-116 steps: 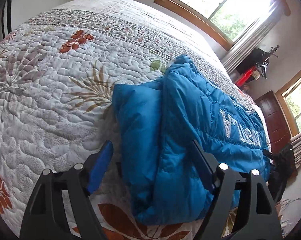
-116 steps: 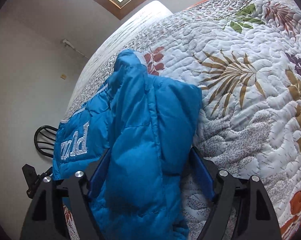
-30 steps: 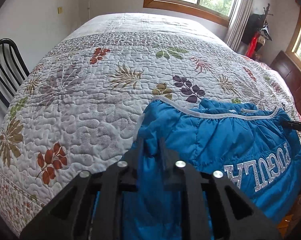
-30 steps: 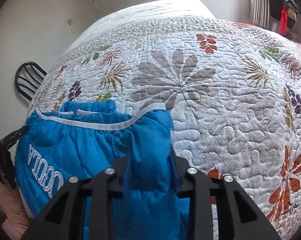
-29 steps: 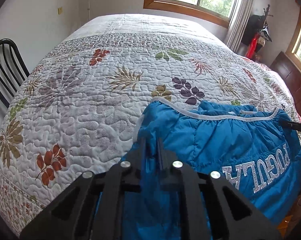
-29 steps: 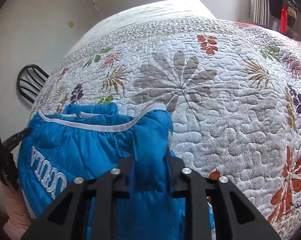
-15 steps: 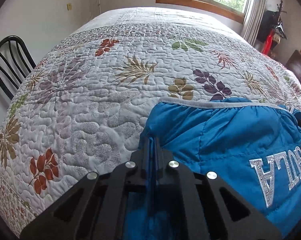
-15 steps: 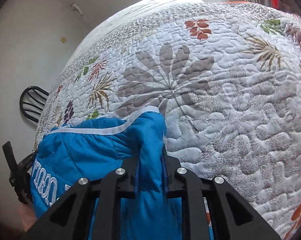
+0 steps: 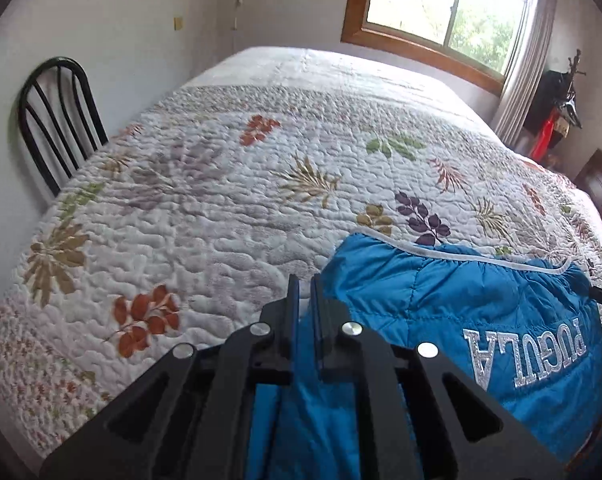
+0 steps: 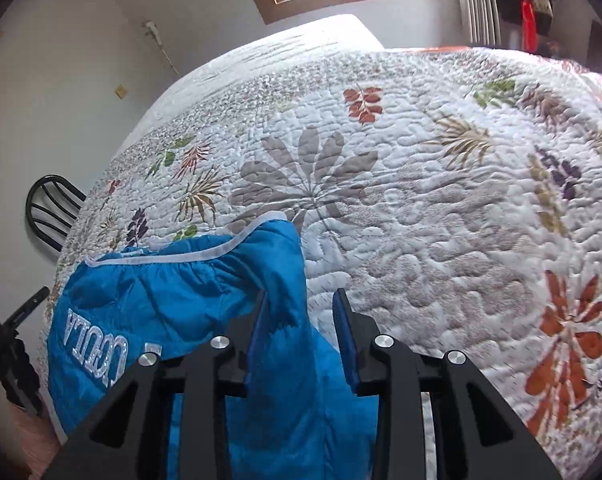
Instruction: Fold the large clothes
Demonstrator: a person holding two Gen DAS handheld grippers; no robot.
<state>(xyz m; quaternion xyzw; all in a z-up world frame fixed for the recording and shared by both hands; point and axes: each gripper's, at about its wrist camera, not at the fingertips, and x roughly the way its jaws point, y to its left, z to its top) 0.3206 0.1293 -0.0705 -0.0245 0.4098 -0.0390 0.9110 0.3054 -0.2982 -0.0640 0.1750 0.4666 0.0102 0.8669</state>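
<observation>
The left claw (image 9: 304, 286) is clamping a fold of the blue jacket (image 9: 481, 300), keeping that edge lifted over the quilt (image 9: 221, 200) just ahead; the right claw (image 10: 301, 308) is opening, its jaws parting around the jacket's opposite edge, presumably to lay it down.

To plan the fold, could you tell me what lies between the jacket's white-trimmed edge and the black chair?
Only bare floral quilt separates jacket from chair, per the left wrist view.

The jacket (image 9: 461, 300) lies on the bed's (image 9: 221, 208) near edge; a chair (image 9: 57, 116) stands left of the bed.
</observation>
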